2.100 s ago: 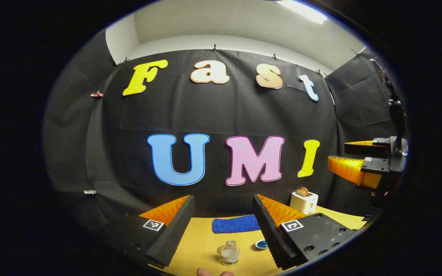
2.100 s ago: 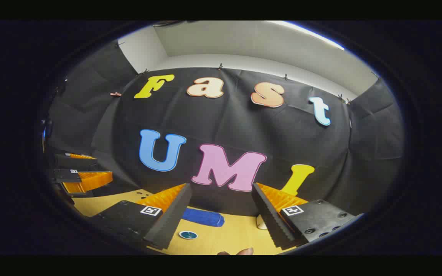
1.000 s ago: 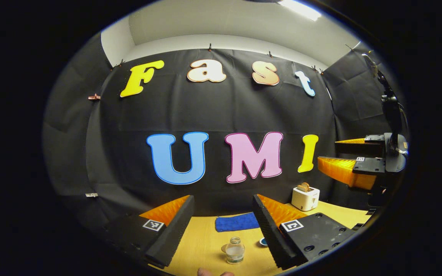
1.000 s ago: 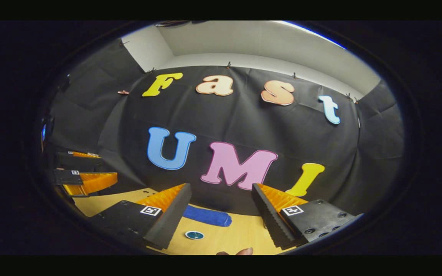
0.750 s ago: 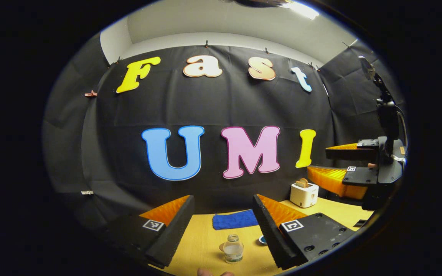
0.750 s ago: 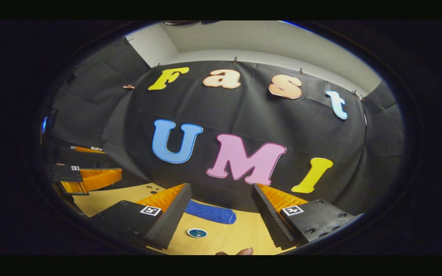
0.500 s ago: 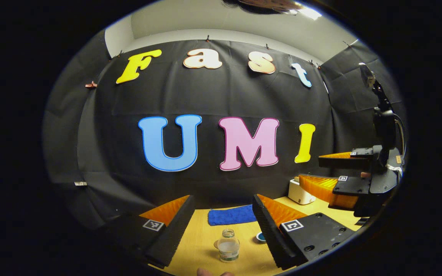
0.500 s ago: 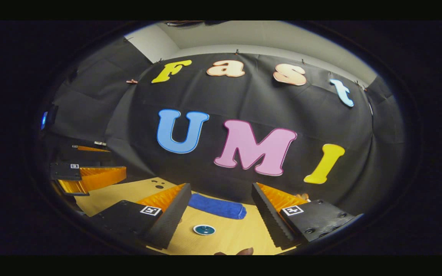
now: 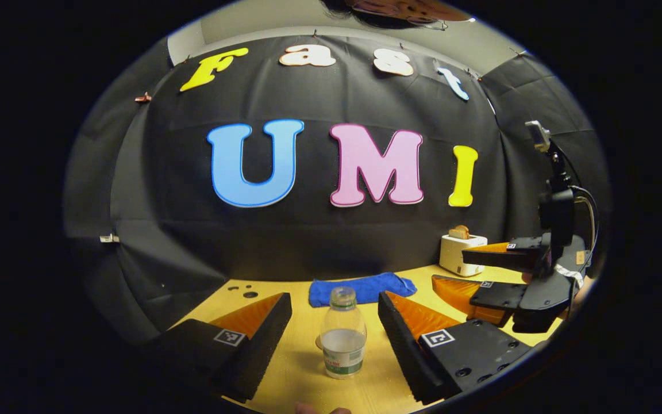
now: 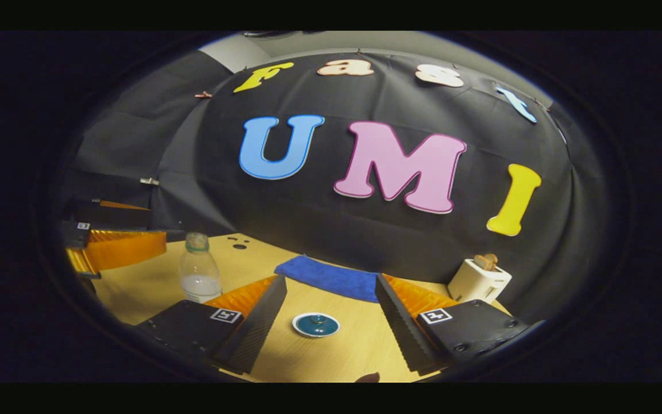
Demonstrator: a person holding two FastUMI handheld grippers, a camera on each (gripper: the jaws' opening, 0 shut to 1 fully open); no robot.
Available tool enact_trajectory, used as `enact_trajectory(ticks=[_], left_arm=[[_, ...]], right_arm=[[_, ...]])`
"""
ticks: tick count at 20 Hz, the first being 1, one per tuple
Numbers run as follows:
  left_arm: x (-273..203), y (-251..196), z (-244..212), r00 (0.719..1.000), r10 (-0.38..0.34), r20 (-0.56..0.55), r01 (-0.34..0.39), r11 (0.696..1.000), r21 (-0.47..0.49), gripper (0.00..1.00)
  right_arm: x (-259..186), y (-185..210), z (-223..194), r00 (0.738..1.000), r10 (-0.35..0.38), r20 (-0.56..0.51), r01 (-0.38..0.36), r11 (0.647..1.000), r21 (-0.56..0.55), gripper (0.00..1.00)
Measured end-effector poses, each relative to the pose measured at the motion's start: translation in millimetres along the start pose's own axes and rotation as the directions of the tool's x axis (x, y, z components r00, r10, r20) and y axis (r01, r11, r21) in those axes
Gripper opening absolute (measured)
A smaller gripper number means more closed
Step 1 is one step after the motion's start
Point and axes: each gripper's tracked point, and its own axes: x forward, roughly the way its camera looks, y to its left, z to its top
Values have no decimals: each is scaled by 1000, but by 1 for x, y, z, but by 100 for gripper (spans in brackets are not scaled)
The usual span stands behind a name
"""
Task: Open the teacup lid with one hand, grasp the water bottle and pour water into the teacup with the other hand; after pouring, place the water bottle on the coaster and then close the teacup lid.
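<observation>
A clear water bottle [image 9: 342, 336], partly filled and green-capped, stands upright on the yellow table [image 9: 302, 368]. It is just ahead of my open left gripper [image 9: 334, 300], in line with the gap between the fingers and untouched. A small round coaster [image 9: 319, 343] peeks out behind its base. In the right gripper view, the teacup with its teal lid [image 10: 315, 325] on sits ahead of my open right gripper [image 10: 331, 283], between the fingers and apart from them. The bottle [image 10: 199, 276] stands to the left there, next to the left gripper [image 10: 156, 227].
A folded blue towel [image 9: 360, 287] lies at the back of the table near the wall. A white toaster [image 9: 462, 253] with bread stands at the back right. The right gripper [image 9: 450, 269] hovers right of the bottle. Small holes [image 10: 239, 242] mark the table's far left.
Both grippers have dropped and tilted down toward the table. The bottle now looks larger and nearer to the left gripper, and the teacup nearer to the right. Both stayed open.
</observation>
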Motion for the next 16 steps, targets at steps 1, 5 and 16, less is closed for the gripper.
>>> enact_trajectory(ticks=[1,5,16], left_arm=[[2,1,-10,1000,1,-6,-1,1000,-8,95],[10,12,-47,999,25,-26,-24,1000,16,95],[19,19,-73,997,54,-47,-56,998,-39,95]], right_arm=[[9,1,-13,1000,-1,-13,1,1000,-9,96],[35,5,-56,998,12,-61,-13,1000,-13,95],[67,21,-122,978,67,-197,-53,996,73,50]])
